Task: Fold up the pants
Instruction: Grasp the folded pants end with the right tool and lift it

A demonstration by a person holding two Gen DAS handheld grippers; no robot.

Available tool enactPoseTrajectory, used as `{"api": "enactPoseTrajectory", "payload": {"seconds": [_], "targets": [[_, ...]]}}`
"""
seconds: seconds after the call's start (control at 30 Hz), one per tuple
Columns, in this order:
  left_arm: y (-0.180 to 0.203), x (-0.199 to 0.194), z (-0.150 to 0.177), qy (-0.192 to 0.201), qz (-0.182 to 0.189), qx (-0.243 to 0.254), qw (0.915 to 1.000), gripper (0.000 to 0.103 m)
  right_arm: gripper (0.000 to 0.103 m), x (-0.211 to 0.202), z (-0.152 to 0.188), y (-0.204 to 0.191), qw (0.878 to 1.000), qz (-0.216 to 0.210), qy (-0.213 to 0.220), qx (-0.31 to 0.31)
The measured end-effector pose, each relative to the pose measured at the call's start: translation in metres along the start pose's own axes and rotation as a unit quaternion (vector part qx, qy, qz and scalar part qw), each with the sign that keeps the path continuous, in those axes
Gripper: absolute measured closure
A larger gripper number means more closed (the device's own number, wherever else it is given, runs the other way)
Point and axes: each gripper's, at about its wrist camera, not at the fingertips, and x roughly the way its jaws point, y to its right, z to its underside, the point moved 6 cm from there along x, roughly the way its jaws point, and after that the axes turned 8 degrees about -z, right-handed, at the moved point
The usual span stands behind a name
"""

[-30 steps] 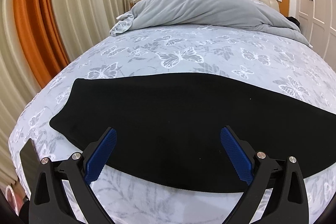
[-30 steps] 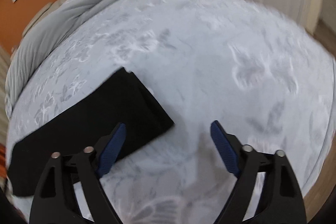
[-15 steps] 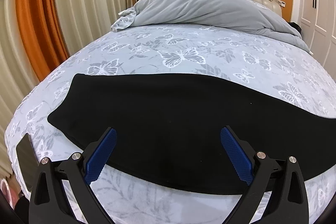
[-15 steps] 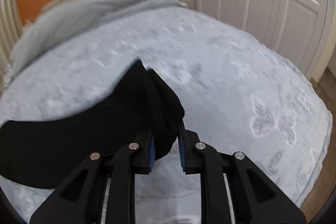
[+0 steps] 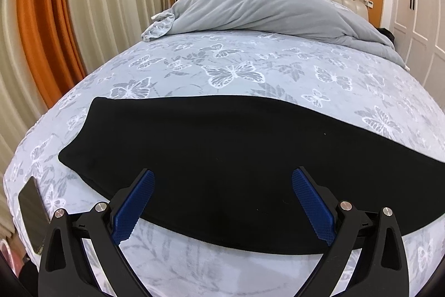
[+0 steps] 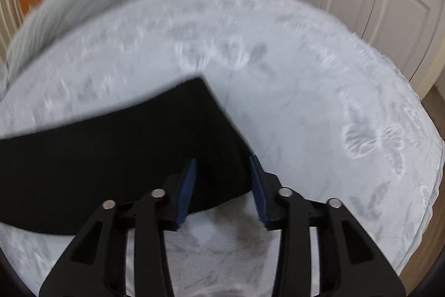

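Item: long black fabric pants (image 5: 236, 157), flat across my butterfly-print pale bedsheet (image 5: 250, 68).

Left gripper (image 5: 222, 202): blue pads spread wide over the near edge, gripping nothing.

Right gripper (image 6: 222, 185): jaws just reopening, pant end between them (pads apart from cloth; view blurred).

Pants (image 5: 236, 157) lie across the bed (image 5: 278, 74); duvet (image 5: 264, 10) behind, apparently a phone (image 5: 32, 213) at left.
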Motion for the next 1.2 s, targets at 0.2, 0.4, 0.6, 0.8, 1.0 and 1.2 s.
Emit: {"api": "enactPoseTrajectory", "payload": {"seconds": [0.2, 0.4, 0.6, 0.8, 1.0, 1.2], "targets": [[0.004, 0.002, 0.002, -0.002, -0.001, 0.007, 1.0000, 0.005, 0.099, -0.038, -0.020, 0.003, 0.998, 0.004, 0.068, 0.018], [0.002, 0.002, 0.001, -0.003, 0.005, 0.006, 1.0000, 0.005, 0.092, -0.002, -0.003, 0.032, 0.997, -0.022, 0.019, 0.076], [0.005, 0.001, 0.002, -0.008, 0.015, 0.001, 0.9999, 0.005, 0.035, -0.038, -0.009, 0.025, 0.993, -0.025, 0.059, 0.095], [0.009, 0.000, 0.003, -0.007, 0.015, 0.013, 0.9998, 0.005, 0.017, -0.010, 0.012, 0.034, 0.991, -0.023, 0.006, 0.131], [0.006, 0.001, 0.005, -0.005, 0.012, 0.021, 0.9997, 0.005, 0.015, 0.001, 0.013, 0.032, 0.986, -0.048, 0.010, 0.161], [-0.001, 0.004, 0.007, -0.009, 0.006, 0.021, 0.9997, 0.005, 0.053, 0.006, 0.005, 0.019, 0.983, -0.061, 0.016, 0.174]]}}
